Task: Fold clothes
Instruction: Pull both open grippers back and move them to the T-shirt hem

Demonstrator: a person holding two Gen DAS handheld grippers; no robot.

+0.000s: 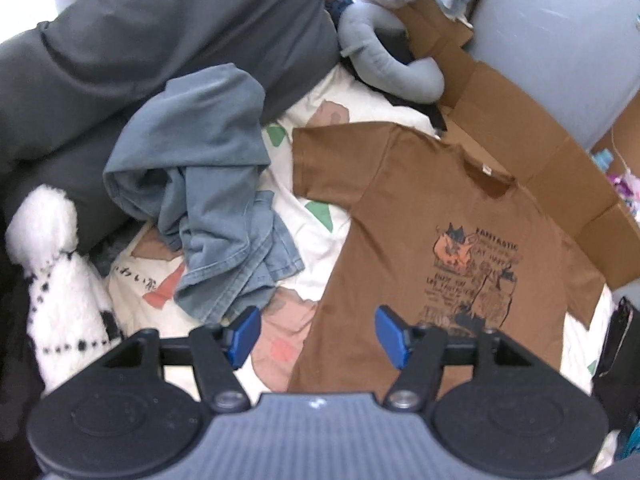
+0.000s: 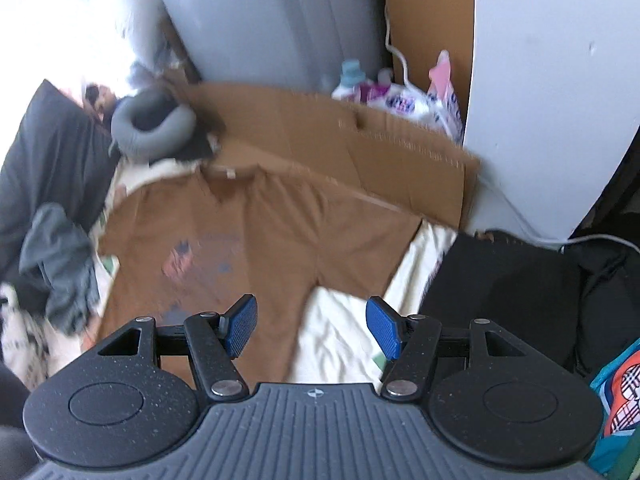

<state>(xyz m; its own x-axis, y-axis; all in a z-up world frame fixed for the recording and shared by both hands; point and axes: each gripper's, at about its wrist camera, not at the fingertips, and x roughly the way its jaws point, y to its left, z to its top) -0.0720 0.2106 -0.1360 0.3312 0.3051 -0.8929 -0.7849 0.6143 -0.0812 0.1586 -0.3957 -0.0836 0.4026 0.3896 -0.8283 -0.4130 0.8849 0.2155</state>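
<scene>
A brown T-shirt is lying spread flat, print side up, on a cream patterned bedsheet, its collar pointing toward a flattened cardboard sheet that is running along the far side of the bed. The shirt's far shoulder is overlapping the cardboard's edge. The left gripper is hovering over the shirt's lower left side edge with its blue pads spread wide and nothing between them. The right gripper is hovering over the shirt's lower right side edge, its jaws likewise standing apart and empty, with bare sheet showing under its right pad.

Open sheet is lying between the shirt and a crumpled blue-grey garment on its left, and again beyond the shirt's right sleeve. Past the blue-grey garment a dark grey pillow is closing off that side, and a grey neck pillow is sitting near the shirt's collar.

No container is holding any of the clothes; the cardboard is lying unfolded.

The left view alone is showing the cat print sharply, along with a white fluffy toy at the left edge of the bed. The right view, blurred, alone is showing a detergent bottle and plastic bags behind the cardboard, a white panel, and a black cloth lying just beside the shirt's right sleeve.
</scene>
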